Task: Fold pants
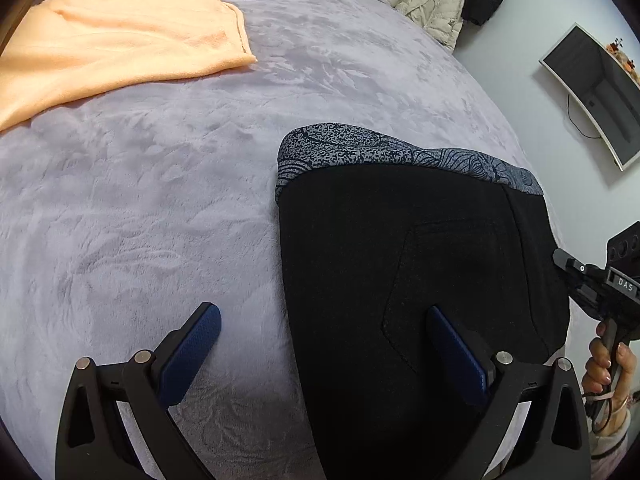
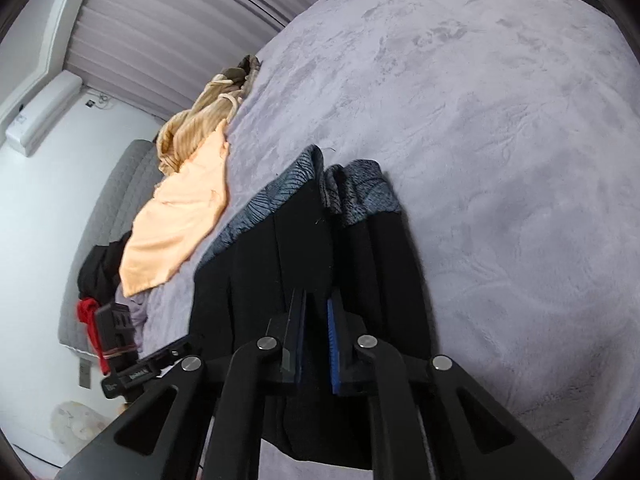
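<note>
Black pants (image 1: 400, 260) with a grey patterned waistband (image 1: 380, 152) lie folded lengthwise on the lilac bed blanket (image 1: 140, 208). My left gripper (image 1: 320, 312) is open wide just above them, with its left pad (image 1: 196, 344) over bare blanket and its right pad (image 1: 456, 352) over the black cloth. In the right wrist view the pants (image 2: 260, 280) run away from my right gripper (image 2: 316, 300). Its jaws are nearly together on the near edge of the black fabric. The same gripper (image 1: 560, 258) shows at the pants' right edge, held by a person's hand (image 1: 604, 364).
An orange towel (image 1: 120, 40) and a tan striped garment (image 2: 200, 128) lie at the far side of the bed. Jackets (image 1: 432, 4) are piled beyond the bed's corner. A screen (image 1: 592, 92) hangs on the wall to the right. Wide plush blanket (image 2: 500, 160) lies beside the pants.
</note>
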The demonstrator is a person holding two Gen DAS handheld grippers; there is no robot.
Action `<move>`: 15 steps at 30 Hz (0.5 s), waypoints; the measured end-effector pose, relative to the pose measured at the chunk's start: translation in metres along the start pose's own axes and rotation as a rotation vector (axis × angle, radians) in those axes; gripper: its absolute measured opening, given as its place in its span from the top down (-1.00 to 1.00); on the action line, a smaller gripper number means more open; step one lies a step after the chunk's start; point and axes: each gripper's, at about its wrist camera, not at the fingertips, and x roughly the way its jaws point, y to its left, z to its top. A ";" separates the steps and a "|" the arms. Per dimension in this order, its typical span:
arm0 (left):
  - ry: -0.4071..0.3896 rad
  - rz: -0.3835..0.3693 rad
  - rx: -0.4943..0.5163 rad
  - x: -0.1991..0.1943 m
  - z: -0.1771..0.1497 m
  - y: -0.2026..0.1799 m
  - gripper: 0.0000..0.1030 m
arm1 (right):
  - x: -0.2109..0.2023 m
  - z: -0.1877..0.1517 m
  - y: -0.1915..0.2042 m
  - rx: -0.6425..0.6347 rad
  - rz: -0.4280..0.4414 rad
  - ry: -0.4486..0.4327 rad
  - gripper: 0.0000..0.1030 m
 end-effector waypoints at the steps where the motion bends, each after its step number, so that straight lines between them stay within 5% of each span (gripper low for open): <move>1: 0.001 -0.005 -0.003 0.001 0.000 0.000 -1.00 | -0.002 0.002 0.004 -0.012 0.010 -0.004 0.85; 8: -0.015 -0.008 -0.015 0.009 -0.002 -0.008 -1.00 | 0.030 0.012 0.013 -0.185 -0.181 0.037 0.83; 13: -0.009 -0.002 -0.010 0.009 -0.002 -0.009 -1.00 | 0.026 0.010 -0.006 -0.093 -0.092 0.007 0.82; 15: -0.010 -0.003 -0.006 0.008 -0.004 -0.008 -1.00 | 0.017 0.008 -0.011 -0.058 -0.058 -0.004 0.64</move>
